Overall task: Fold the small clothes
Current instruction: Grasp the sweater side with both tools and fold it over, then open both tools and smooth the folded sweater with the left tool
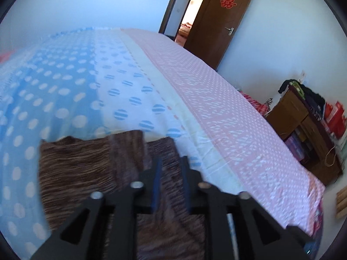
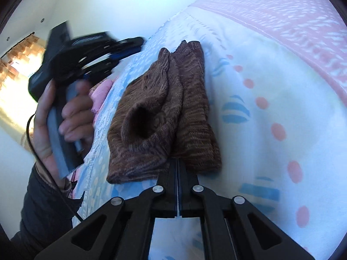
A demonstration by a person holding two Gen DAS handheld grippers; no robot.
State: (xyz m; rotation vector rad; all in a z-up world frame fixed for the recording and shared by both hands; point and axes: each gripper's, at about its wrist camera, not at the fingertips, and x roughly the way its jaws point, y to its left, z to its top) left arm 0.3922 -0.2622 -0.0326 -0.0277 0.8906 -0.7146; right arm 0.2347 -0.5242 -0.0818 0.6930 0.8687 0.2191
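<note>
The folded garment [image 2: 164, 112] lies on the bed [image 2: 271, 99]. The right gripper [image 2: 177, 162] sits at the garment's near edge. The left gripper [image 2: 128, 47], in a hand [image 2: 65, 117], hangs to the garment's left. Beyond the bed's far corner stands a door [image 1: 219, 21]; a cabinet [image 1: 303, 130] stands beside the bed.

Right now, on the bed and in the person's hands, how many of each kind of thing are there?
Brown knit garment: 1
Pink cloth beside it, partly hidden: 1
Handheld grippers, left gripper and right gripper: 2
Patterned bedsheet: 1
Total: 5
</note>
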